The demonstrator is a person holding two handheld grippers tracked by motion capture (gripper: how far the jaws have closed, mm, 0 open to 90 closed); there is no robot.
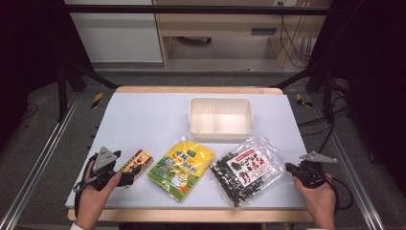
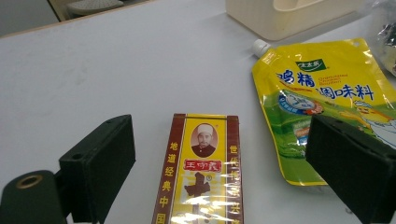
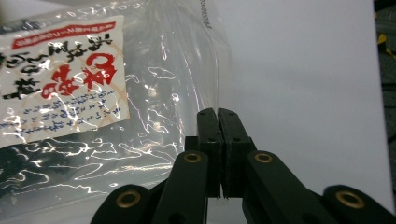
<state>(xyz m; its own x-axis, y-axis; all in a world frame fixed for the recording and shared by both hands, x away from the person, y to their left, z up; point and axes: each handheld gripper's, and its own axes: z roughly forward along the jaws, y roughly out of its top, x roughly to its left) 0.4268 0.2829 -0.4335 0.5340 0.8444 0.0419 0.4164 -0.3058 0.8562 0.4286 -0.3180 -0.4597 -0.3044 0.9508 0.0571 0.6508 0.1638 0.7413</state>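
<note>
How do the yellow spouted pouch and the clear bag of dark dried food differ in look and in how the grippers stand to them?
The yellow pouch is opaque, printed all over, with a white spout at its top corner; the clear bag shows its dark contents behind a white label. The right gripper has its fingers shut at the clear bag's edge; whether film is pinched is unclear. The yellow pouch is untouched: the open left gripper straddles a brown box beside it. Both lie flat before the white tray.

1. Your left claw [image 2: 219, 158] stands wide open over the white tabletop [image 2: 116, 70]; a brown and yellow box [image 2: 201, 163] lies between its jaws, untouched.
2. The yellow spouted pouch [image 2: 317, 93] lies just right of the box; a cream tray [image 2: 289, 16] sits beyond.
</note>
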